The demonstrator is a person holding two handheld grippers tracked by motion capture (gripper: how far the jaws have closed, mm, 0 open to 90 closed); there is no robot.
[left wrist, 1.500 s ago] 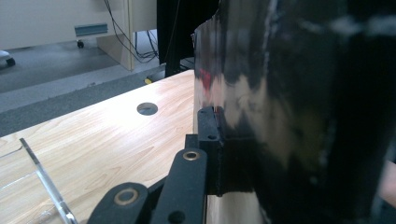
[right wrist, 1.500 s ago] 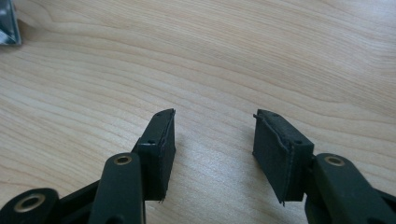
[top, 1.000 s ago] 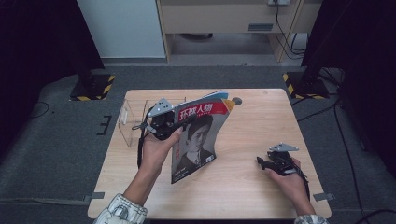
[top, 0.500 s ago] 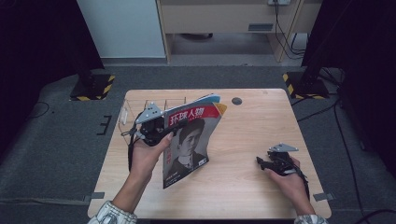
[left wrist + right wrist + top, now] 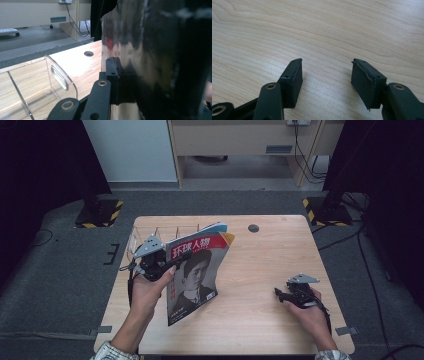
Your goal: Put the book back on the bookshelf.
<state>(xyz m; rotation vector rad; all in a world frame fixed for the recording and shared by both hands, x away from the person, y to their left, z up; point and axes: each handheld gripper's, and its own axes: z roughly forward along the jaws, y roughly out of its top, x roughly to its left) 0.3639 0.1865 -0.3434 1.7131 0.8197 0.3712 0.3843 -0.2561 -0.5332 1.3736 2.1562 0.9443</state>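
Observation:
A magazine (image 5: 197, 270) with a red title band and a portrait on its cover hangs upright and slightly curled above the left half of the wooden table (image 5: 270, 250). My left gripper (image 5: 166, 268) is shut on its left edge. In the left gripper view the glossy dark cover (image 5: 155, 62) stands right in front of the camera, with one black jaw pressed against it; the other jaw is hidden behind the pages. My right gripper (image 5: 280, 293) rests low over the table at the right, open, and bare wood shows between its two pads (image 5: 325, 80).
A clear plastic rack with several dividers (image 5: 150, 232) stands at the table's back left, just beyond the left gripper; its rounded end panel (image 5: 60, 77) is close by. A round cable hole (image 5: 253, 228) sits near the far edge. Dark floor surrounds the table.
My left hand has carried the magazine to the left, closer to the clear rack. The right hand and its gripper have stayed where they were.

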